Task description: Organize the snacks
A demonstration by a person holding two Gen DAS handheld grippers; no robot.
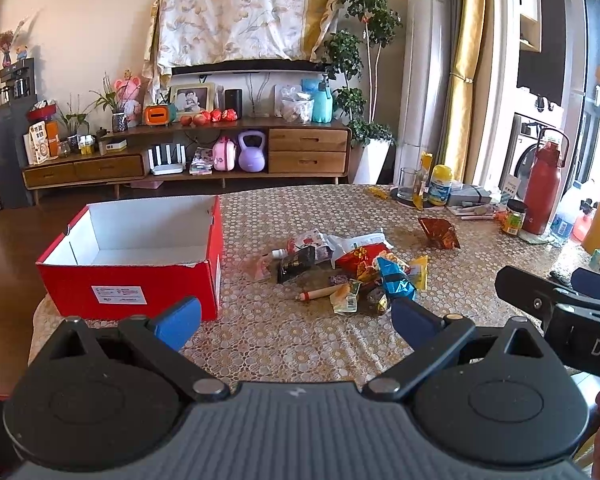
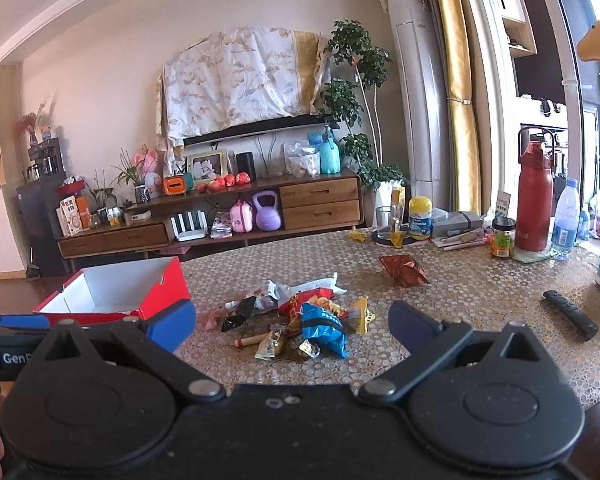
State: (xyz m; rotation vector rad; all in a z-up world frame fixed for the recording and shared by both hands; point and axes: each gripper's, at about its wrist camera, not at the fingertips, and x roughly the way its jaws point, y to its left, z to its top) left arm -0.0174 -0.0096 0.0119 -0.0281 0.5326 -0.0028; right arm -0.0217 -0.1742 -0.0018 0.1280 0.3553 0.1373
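You had the snack pile (image 1: 352, 272) lying loose in the middle of the frame on the patterned table (image 1: 300, 344), with the red box (image 1: 132, 256) at centre left, open-topped and apparently empty, so the job looked barely begun. The sensible first pick was the blue packet (image 2: 324, 328), since it sat on top at the near edge of the heap: coming at it low, closing across its narrow middle, and lifting straight up before swinging over to the box would likely have kept the small sweets and the wooden stick (image 1: 320, 293) beside it from scattering. The crinkly bags would probably slip under a light pinch, so a firm squeeze was wise. One red-gold packet (image 1: 438, 232) lay well apart, toward the upper right. Your left gripper (image 1: 296, 318) hung spread wide and held nothing, level, aimed between box and pile; your right gripper (image 2: 292, 326) was likewise released and unloaded, pointed squarely at the heap.
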